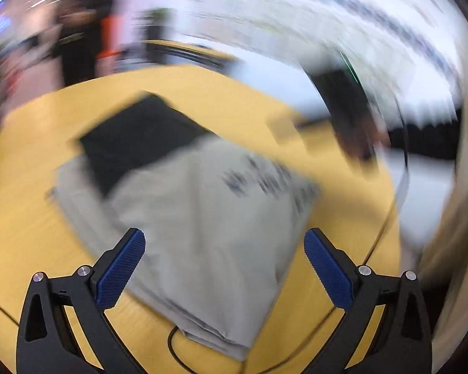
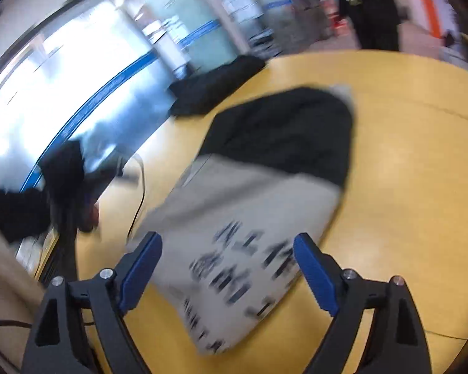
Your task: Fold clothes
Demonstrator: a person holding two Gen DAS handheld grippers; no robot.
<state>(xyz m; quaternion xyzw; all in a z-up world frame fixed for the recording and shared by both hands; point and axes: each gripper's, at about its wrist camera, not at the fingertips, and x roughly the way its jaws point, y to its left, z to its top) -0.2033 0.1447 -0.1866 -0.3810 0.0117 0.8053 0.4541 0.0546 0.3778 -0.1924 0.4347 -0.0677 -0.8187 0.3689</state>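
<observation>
A folded grey garment with dark printed lettering lies on the yellow wooden table. A folded black garment lies partly on its far end. My left gripper is open and empty, above the grey garment's near part. In the right wrist view the grey garment and the black one show again on the table. My right gripper is open and empty over the printed end. Both views are motion-blurred.
A thin black cable runs over the table near the grey garment's corner; it also shows in the right wrist view. Another dark cloth pile lies at the table's far edge. A person in black stands beyond the table.
</observation>
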